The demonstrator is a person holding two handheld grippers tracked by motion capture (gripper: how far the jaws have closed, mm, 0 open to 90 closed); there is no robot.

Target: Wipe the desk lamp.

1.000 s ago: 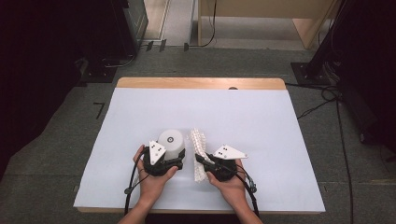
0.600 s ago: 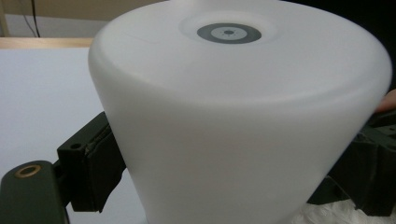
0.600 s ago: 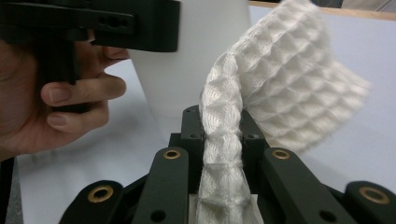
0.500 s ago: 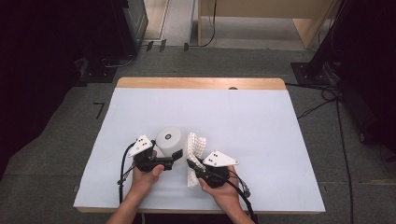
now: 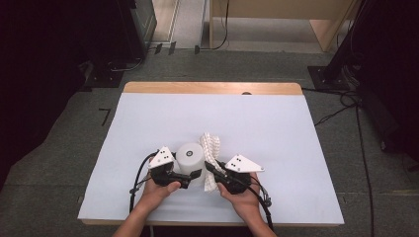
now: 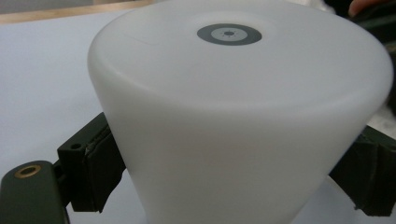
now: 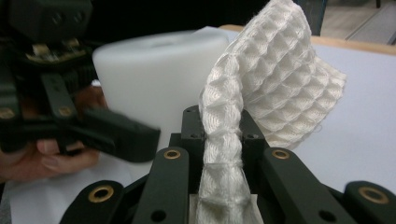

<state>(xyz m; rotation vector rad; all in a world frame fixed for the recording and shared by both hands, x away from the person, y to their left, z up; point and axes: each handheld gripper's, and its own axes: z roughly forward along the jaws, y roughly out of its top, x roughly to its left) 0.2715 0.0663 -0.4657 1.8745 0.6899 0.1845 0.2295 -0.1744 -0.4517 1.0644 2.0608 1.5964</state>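
My left gripper [image 5: 193, 176] clamps the smooth, likely slippery white cup [image 6: 233, 116] low; right gripper [image 5: 211, 169] pinches the soft waffle cloth [image 7: 275, 79] — limp, so hold its bunched edge.

Milky white cup [image 6: 233, 121] with a grey ringed dot on top, cream waffle-weave cloth [image 7: 275, 79], black hand-held gripper [image 5: 211, 172] bodies, pale blue counter [image 5: 276, 123] with a wooden far edge.

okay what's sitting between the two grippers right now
The white cup, upside down and clamped by the left gripper, and the waffle cloth held by the right gripper, seen in the high view.
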